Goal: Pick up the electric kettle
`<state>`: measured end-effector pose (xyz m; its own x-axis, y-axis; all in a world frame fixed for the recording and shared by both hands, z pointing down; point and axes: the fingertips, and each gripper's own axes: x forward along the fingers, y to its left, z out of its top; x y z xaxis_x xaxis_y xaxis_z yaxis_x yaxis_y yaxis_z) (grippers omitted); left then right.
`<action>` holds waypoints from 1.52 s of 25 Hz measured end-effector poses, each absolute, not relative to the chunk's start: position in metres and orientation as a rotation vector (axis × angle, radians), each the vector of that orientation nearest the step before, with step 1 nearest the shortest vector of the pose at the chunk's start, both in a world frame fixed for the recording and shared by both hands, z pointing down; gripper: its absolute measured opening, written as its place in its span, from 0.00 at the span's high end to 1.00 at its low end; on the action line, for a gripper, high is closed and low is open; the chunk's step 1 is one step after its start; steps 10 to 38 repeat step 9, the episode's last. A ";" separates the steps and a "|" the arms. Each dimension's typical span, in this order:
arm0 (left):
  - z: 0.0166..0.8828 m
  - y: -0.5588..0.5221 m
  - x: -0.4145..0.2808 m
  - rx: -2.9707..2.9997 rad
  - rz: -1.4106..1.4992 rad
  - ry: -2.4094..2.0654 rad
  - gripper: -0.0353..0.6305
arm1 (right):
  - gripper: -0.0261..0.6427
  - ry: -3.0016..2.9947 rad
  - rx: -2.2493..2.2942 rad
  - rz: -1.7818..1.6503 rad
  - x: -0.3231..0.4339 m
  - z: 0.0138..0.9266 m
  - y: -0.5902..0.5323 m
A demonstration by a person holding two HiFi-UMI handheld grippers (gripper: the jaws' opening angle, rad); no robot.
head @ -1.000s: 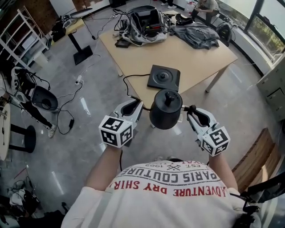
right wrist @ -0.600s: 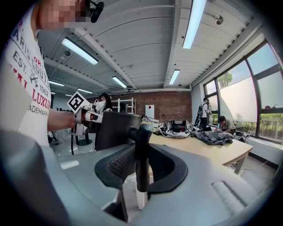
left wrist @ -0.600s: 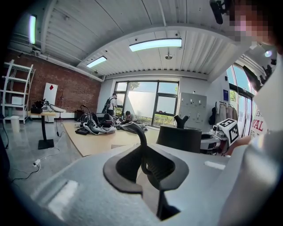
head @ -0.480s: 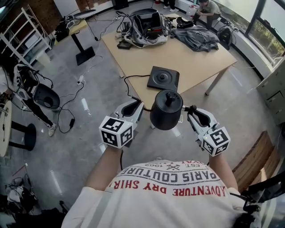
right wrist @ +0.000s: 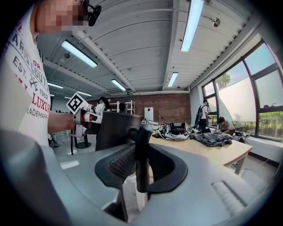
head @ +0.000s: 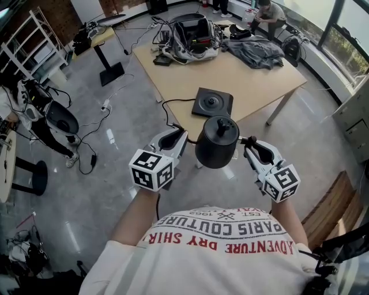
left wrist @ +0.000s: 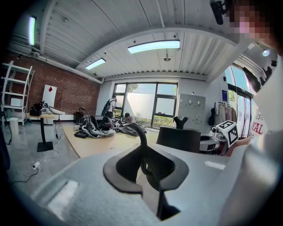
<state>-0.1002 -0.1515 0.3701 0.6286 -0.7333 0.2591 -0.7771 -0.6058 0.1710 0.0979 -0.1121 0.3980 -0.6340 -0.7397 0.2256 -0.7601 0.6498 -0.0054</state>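
Observation:
The black electric kettle (head: 217, 142) hangs in the air in front of the person, nearer than the table's front corner. My right gripper (head: 249, 142) is shut on the kettle's upright black handle (right wrist: 141, 150), with the kettle body (right wrist: 116, 130) just to its left. My left gripper (head: 174, 140) is shut on the thin curved spout (left wrist: 140, 131), and the kettle body (left wrist: 179, 138) shows to the right of it. The kettle's black square base (head: 212, 103) lies on the wooden table (head: 253, 80) with nothing on it, its cord (head: 170, 109) trailing over the table edge.
An open bag (head: 190, 36) with cables and a grey garment (head: 256, 50) lie at the table's far end. A person (head: 266, 10) crouches beyond it. A black stand (head: 109, 68) and white shelving (head: 31, 40) are at the left, and cables run over the floor (head: 98, 121).
Both grippers and the kettle have risen a little together, holding the same pose. Both grips stay as they were.

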 end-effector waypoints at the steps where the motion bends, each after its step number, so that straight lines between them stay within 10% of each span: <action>1: 0.369 -0.152 -0.100 2.589 0.234 -1.223 0.90 | 0.82 -2.664 1.232 0.145 0.098 0.396 -0.112; 38: 0.368 -0.166 -0.114 2.601 0.232 -1.204 0.90 | 0.82 -2.665 1.255 0.146 0.084 0.396 -0.126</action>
